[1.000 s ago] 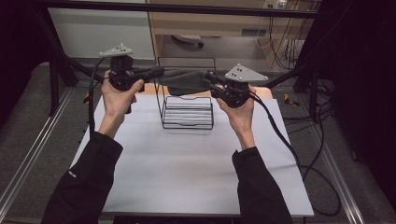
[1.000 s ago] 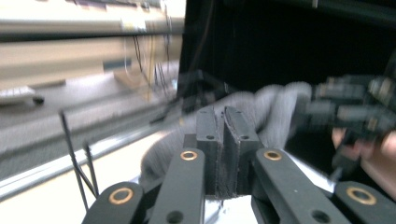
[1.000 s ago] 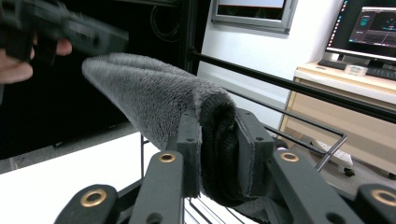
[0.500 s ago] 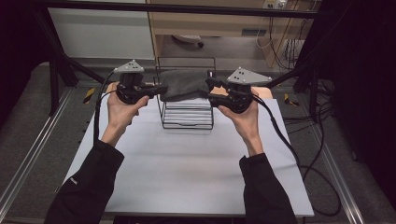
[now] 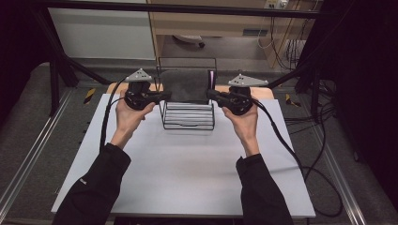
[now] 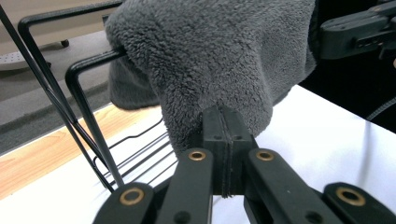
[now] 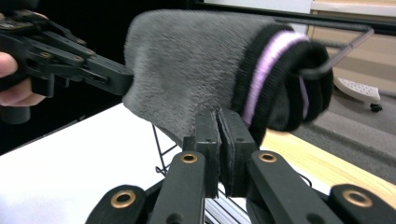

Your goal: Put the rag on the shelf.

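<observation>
Both claws lowered — sock (image 5: 187,85) drapes rack (image 5: 187,117).

Both forearms reach forward over the table in dark sleeves, held roughly parallel with the wrists raised. The left hand (image 5: 126,115) holds the left gripper (image 5: 164,96), which points inward to the right with its jaws pressed together. The right hand (image 5: 242,123) holds the right gripper (image 5: 210,93), pointing inward to the left, its jaws closed after just closing.
</observation>
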`<state>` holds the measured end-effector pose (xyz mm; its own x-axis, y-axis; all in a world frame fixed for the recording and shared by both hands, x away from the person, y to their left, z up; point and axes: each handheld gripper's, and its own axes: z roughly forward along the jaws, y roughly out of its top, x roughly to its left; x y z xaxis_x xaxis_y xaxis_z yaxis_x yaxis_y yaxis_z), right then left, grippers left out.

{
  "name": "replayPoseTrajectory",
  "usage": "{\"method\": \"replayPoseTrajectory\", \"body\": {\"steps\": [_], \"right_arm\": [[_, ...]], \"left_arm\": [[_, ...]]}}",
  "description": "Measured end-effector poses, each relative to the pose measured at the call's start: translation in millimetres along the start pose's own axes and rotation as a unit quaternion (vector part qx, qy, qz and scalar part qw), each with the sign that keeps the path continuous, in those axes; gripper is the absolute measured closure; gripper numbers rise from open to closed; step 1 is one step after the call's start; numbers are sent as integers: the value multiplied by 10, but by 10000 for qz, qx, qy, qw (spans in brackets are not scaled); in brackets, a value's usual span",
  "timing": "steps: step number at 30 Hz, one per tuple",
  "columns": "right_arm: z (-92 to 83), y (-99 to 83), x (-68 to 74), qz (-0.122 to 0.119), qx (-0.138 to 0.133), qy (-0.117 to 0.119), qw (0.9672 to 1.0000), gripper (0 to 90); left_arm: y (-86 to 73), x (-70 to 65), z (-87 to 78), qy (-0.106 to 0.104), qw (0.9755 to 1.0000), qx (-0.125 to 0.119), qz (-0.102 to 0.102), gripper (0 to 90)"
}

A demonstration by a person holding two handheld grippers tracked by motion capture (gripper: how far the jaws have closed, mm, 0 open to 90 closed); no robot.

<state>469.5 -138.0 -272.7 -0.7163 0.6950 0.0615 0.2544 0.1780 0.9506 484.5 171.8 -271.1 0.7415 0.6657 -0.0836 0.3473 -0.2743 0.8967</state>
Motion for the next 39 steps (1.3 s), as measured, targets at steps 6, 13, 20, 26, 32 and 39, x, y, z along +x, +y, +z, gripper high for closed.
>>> {"method": "replayPoseTrajectory", "body": {"steps": [6,13,20,26,32,39], "right_arm": [[-40,-40,-3,-87,-159,10,9998,764],[-256,-9,27,39,-248,60,9997,495],[-401,-84,47,128,-73,131,9998,239],[-483,-322,22,171,229,89,9996,121],[-577,-657,-36,366,421,97,9984,57],[-677,-1082,-59,466,627,-16,9969,21]], "left_arm": [[-28,9,-75,-16,10000,-52,-17,855],[-100,14,-258,108,9999,1,50,661],[-325,16,-373,261,9994,202,107,435],[-646,10,-458,313,9993,168,95,278],[-1045,18,-499,311,9994,165,6,182],[-1513,15,-504,376,9983,436,-60,116]]}}
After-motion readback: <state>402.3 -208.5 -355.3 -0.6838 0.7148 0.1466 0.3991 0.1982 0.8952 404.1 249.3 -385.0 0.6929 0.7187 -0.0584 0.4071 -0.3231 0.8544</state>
